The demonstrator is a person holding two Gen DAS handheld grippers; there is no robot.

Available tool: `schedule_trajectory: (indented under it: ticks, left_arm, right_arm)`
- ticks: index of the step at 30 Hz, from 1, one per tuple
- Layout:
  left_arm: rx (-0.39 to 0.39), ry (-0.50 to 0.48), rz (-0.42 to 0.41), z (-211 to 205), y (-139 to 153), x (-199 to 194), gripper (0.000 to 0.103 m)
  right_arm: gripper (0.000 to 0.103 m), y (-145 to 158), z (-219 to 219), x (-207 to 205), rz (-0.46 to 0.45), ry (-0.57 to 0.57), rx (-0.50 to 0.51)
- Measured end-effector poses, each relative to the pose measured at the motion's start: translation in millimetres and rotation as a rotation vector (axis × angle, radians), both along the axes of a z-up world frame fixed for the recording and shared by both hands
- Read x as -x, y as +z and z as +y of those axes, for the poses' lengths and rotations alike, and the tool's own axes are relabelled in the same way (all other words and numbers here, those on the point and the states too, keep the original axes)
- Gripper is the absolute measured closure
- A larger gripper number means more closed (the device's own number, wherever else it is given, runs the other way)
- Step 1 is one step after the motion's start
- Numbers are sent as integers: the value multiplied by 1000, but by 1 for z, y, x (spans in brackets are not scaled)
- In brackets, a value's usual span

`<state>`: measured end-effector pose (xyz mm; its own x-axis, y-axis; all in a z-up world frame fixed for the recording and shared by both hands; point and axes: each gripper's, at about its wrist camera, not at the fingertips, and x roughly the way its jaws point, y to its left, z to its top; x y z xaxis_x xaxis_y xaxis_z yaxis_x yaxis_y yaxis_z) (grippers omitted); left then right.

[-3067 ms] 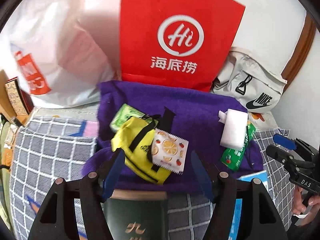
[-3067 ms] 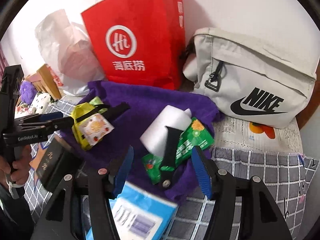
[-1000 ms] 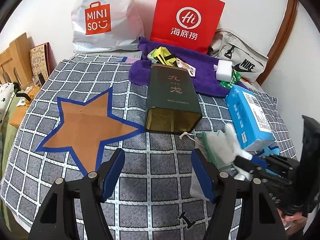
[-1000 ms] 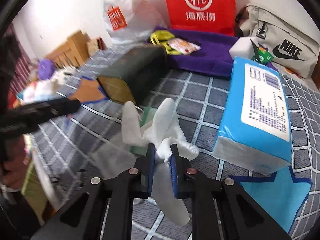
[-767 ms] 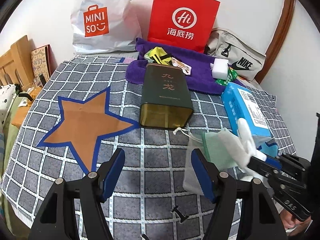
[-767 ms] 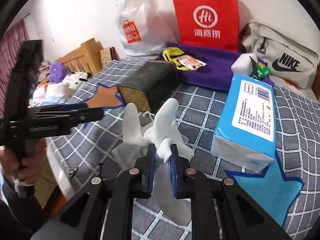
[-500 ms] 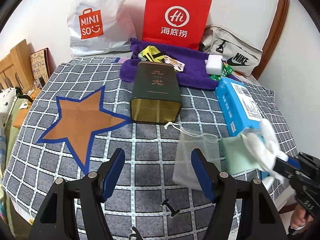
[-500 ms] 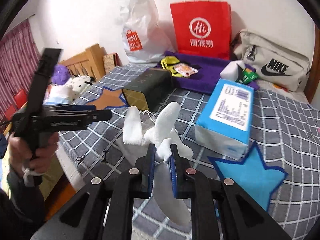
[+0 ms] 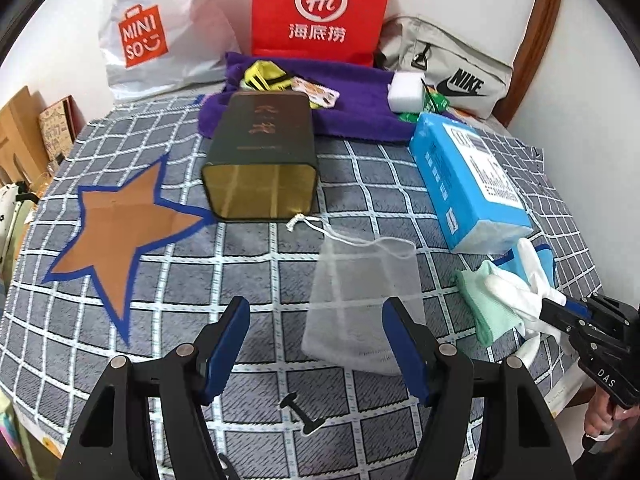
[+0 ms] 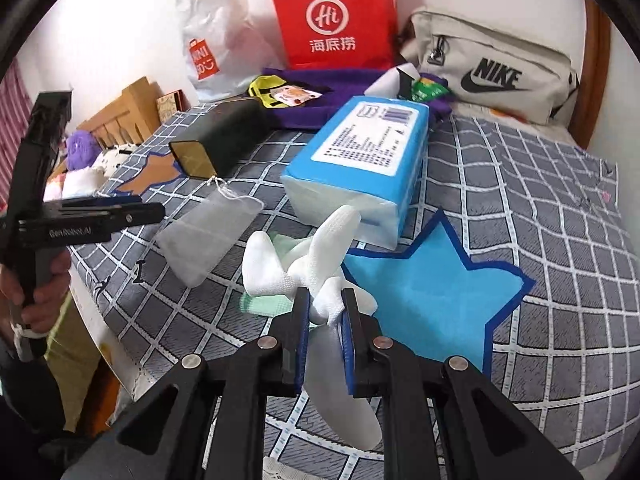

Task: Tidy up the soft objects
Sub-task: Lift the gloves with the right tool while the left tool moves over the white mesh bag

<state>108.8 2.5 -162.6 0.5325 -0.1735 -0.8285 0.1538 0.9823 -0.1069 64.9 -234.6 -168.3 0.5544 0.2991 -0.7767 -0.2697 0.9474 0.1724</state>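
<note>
The right gripper (image 10: 325, 308) has its jaws close together with a white glove (image 10: 320, 264) pinched between them, and the jaws are opening a little. The glove's fingers stick up past the jaws, and one part hangs down below. Under the glove lies a mint green cloth (image 10: 264, 304). Just past the jaws on the right is a blue star patch (image 10: 424, 292), and ahead sits a blue tissue pack (image 10: 360, 160).

The left gripper (image 9: 316, 344) has its jaws wide apart with nothing in them. Between them and a little ahead lies a see-through mesh pouch (image 9: 360, 300) with a white drawstring, flat on the grey checked cover (image 9: 240, 280). Further ahead is a dark green tin (image 9: 260, 160) lying on its side, and to the left an orange star patch (image 9: 116, 236).

Only the left view shows a small black clip (image 9: 300, 412) near its jaws. Only the right view shows the hand (image 10: 40, 288) holding the left gripper, and the blue star in full. Both views show the purple towel (image 9: 352, 112), red bag (image 9: 320, 8) and grey Nike bag (image 10: 492, 68) far ahead.
</note>
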Motion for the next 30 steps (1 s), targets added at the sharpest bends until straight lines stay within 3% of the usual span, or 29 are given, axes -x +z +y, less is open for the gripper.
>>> schedule_trajectory:
  ticks: [3, 5, 6, 7, 10, 13, 16, 24, 30]
  left_arm:
    - [3, 0, 32, -5, -10, -7, 36]
    - [2, -11, 50, -10, -17, -11, 36]
    - [1, -18, 59, -12, -20, -13, 36]
    - [-2, -23, 66, -14, -24, -14, 34]
    - [-5, -43, 56, -20, -27, -16, 23]
    - [41, -68, 72, -23, -30, -19, 17]
    - [33, -79, 63, -30, -32, -21, 14]
    - [-105, -113, -9, -56, -41, -24, 10]
    - [-119, -123, 5, -60, -42, -28, 5]
  right_arm:
    - [80, -2, -2, -1, -5, 8, -19]
    - [72, -2, -1, -1, -13, 20, -28]
    - [60, -3, 0, -2, -19, 21, -26]
    - [49, -3, 0, -2, -25, 21, -24]
    - [38, -4, 3, -4, -38, 27, -34]
    - [29, -8, 7, -8, -22, 49, -67]
    - [21, -14, 12, -12, -10, 56, -86]
    - [21, -32, 14, -18, 2, 39, -75]
    - [19, -35, 14, -24, 9, 19, -94]
